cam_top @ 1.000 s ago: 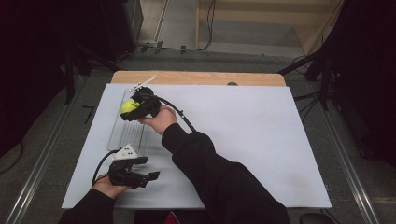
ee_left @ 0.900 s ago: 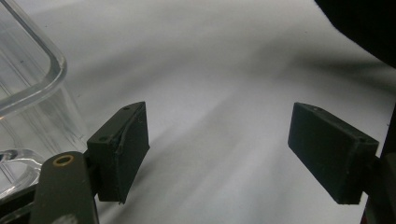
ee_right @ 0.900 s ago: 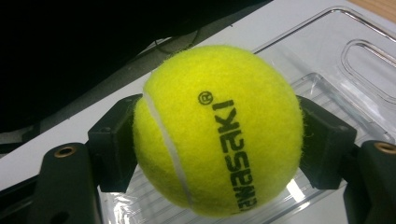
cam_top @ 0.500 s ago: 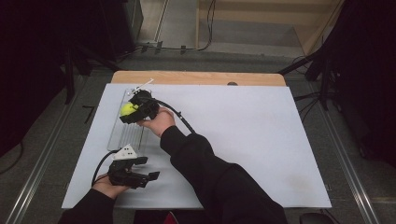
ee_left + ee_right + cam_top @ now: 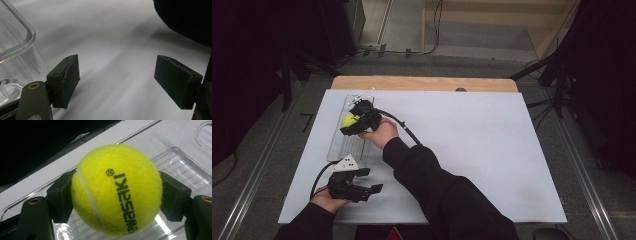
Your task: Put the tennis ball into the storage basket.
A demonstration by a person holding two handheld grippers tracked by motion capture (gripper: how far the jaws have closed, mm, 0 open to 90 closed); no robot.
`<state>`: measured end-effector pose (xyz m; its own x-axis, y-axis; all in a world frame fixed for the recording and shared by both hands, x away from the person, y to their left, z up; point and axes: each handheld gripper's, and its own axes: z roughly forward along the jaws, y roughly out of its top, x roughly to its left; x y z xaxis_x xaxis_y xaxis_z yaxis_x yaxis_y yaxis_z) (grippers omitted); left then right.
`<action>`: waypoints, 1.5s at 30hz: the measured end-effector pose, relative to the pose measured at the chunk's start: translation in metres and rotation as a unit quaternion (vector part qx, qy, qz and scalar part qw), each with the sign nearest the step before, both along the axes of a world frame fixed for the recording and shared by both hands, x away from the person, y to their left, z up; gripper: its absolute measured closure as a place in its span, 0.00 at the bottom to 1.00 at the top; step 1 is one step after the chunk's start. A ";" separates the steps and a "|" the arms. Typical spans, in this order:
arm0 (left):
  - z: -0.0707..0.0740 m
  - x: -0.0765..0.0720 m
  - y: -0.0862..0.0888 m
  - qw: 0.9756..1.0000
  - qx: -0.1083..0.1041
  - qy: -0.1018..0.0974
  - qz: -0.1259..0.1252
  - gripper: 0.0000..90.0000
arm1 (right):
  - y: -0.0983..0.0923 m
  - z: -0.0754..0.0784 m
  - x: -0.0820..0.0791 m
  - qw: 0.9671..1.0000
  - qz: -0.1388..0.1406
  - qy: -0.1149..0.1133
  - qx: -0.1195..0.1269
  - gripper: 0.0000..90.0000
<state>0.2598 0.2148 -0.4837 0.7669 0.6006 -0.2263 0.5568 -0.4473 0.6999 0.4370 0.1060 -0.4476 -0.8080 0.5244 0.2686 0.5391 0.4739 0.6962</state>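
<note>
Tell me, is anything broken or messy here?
Nothing spilled or messy. One small flaw: the left gripper has a pad whose edge looks chipped and peeling. The tennis ball sits squarely in the right gripper over the clear tray.

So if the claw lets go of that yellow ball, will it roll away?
Probably a bit: the tennis ball is round, so it rolls easily. The clear tray below has raised edges that would likely stop it. Its fuzzy surface probably helps the right gripper hold it.
</note>
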 end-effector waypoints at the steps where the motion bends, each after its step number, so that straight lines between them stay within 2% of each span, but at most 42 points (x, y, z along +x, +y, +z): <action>1: 0.000 0.000 0.000 1.000 0.000 0.000 0.000 0.24 | 0.001 0.000 0.000 1.000 -0.001 0.002 -0.001 0.26; 5: 0.000 0.000 0.000 1.000 0.000 0.000 0.000 0.24 | 0.003 -0.002 -0.001 1.000 -0.003 0.000 -0.007 0.26; 10: 0.000 0.000 0.000 1.000 0.000 0.000 0.000 0.24 | 0.004 -0.004 -0.001 1.000 0.003 0.002 -0.002 0.24; 13: 0.000 0.000 0.000 1.000 0.000 0.000 0.001 0.24 | 0.003 -0.002 0.001 1.000 0.002 0.006 0.014 0.21; 17: 0.000 0.000 0.000 1.000 0.000 0.000 0.001 0.24 | -0.001 0.003 0.001 1.000 -0.001 0.002 0.019 0.21; 22: 0.000 0.000 0.000 1.000 0.004 0.000 0.001 0.24 | -0.005 0.010 -0.002 1.000 0.002 -0.001 0.000 0.17; 24: 0.000 0.000 0.000 1.000 0.003 0.000 0.001 0.24 | -0.008 0.011 -0.002 1.000 0.002 -0.003 -0.005 0.17; 30: 0.000 0.000 0.000 1.000 0.004 0.001 0.002 0.24 | -0.020 0.016 -0.004 1.000 0.003 0.002 0.000 0.17; 34: -0.001 0.001 -0.001 1.000 0.004 0.001 0.002 0.24 | -0.027 0.017 -0.004 1.000 0.005 0.009 0.011 0.17; 38: 0.000 0.001 -0.001 1.000 0.005 0.000 0.001 0.24 | -0.033 0.019 -0.006 1.000 0.006 0.002 0.009 0.17; 43: -0.001 0.001 -0.002 1.000 0.005 0.001 0.002 0.24 | -0.044 0.020 -0.010 1.000 0.005 0.007 0.013 0.17; 45: -0.001 0.001 -0.002 1.000 0.005 0.001 0.002 0.24 | -0.048 0.020 -0.010 1.000 0.013 0.005 0.014 0.18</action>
